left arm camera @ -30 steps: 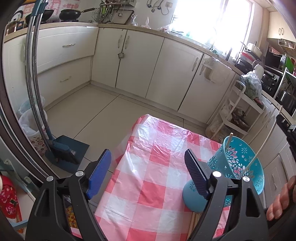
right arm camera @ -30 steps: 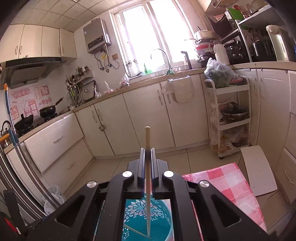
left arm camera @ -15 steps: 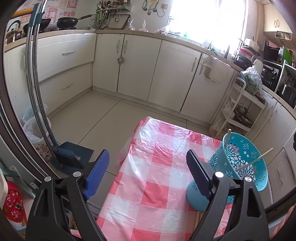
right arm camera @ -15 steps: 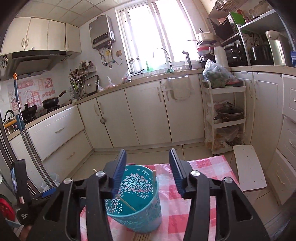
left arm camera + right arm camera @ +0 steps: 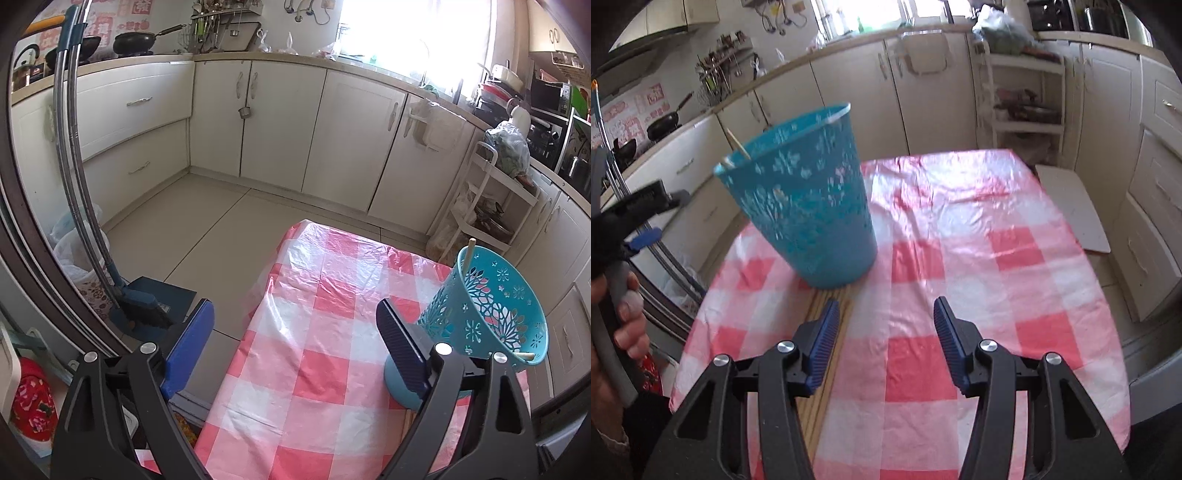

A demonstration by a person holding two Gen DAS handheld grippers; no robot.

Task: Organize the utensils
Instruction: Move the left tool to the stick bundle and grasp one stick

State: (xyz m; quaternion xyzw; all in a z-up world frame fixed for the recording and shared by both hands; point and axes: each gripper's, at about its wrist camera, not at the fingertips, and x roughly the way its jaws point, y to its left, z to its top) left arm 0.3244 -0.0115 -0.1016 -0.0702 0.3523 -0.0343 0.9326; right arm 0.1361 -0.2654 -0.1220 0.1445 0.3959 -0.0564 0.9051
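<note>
A teal perforated basket (image 5: 809,206) stands on the red-and-white checked table (image 5: 979,280); it also shows in the left wrist view (image 5: 491,310). Wooden chopsticks (image 5: 468,254) lean inside it, their tips at its rim (image 5: 737,146). Several more chopsticks (image 5: 827,354) lie flat on the cloth in front of the basket, under my right gripper's left finger. My right gripper (image 5: 884,332) is open and empty, low over the table. My left gripper (image 5: 295,343) is open and empty, left of the basket; it shows in the right wrist view (image 5: 646,199).
White kitchen cabinets (image 5: 280,125) line the far walls. A white trolley rack (image 5: 491,206) stands beyond the table. A broom and dustpan (image 5: 147,302) stand on the floor at left. A white board (image 5: 1071,206) lies past the table's right edge.
My right gripper opened and let a chopstick go into the basket, then drew back and dropped low over the table. My left gripper stayed open and barely moved.
</note>
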